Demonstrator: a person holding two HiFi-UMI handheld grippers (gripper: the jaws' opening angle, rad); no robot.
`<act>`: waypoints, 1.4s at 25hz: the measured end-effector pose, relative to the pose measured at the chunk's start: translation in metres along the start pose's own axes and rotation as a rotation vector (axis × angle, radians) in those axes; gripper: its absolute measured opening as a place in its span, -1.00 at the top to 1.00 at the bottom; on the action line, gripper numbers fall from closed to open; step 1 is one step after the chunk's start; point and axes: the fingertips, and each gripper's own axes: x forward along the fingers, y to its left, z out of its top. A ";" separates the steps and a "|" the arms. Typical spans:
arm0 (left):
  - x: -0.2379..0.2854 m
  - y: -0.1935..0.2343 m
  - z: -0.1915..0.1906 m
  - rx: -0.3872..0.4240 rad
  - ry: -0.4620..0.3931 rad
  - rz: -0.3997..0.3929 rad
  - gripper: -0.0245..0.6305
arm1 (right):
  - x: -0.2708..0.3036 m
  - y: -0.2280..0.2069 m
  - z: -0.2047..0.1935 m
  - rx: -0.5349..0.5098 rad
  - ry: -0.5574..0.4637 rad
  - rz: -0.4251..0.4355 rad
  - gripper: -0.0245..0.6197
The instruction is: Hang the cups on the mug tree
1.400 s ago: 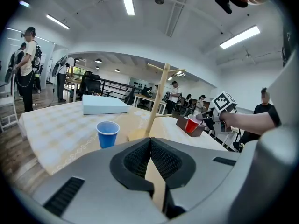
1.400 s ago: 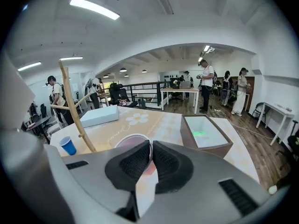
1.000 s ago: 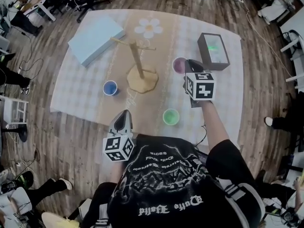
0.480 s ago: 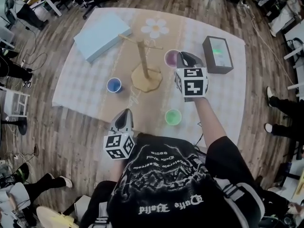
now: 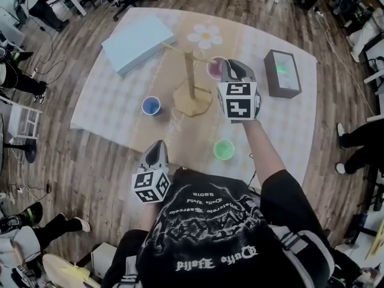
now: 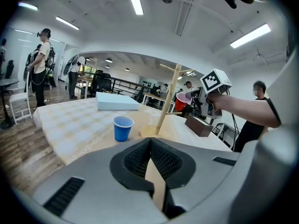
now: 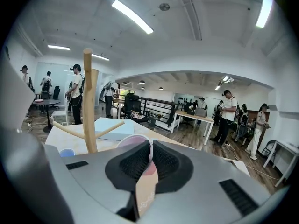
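While R claw (image 7: 149, 146) pinches pink cup (image 7: 132, 141) rim, cup body mostly hidden.

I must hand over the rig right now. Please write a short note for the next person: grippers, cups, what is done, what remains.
Right gripper: fingers shut on the rim of the red cup, held in the air beside the mug tree.
Left gripper: shut, empty.
Blue cup and green cup stand on the table.
Done: no cup hung yet.
Left: hang the red cup, then the other two.
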 end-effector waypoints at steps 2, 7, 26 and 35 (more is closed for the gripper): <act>-0.001 0.004 0.000 -0.009 -0.002 0.007 0.86 | 0.002 0.003 0.005 -0.011 -0.014 -0.006 0.83; -0.005 0.009 0.002 -0.012 -0.004 0.023 0.86 | 0.010 0.008 0.017 -0.049 -0.039 -0.020 0.83; -0.015 0.024 -0.002 -0.027 -0.005 0.069 0.86 | 0.015 0.027 0.041 -0.159 -0.137 -0.044 0.83; -0.014 0.025 -0.004 -0.034 -0.002 0.070 0.86 | 0.006 0.043 0.045 -0.251 -0.191 -0.038 0.83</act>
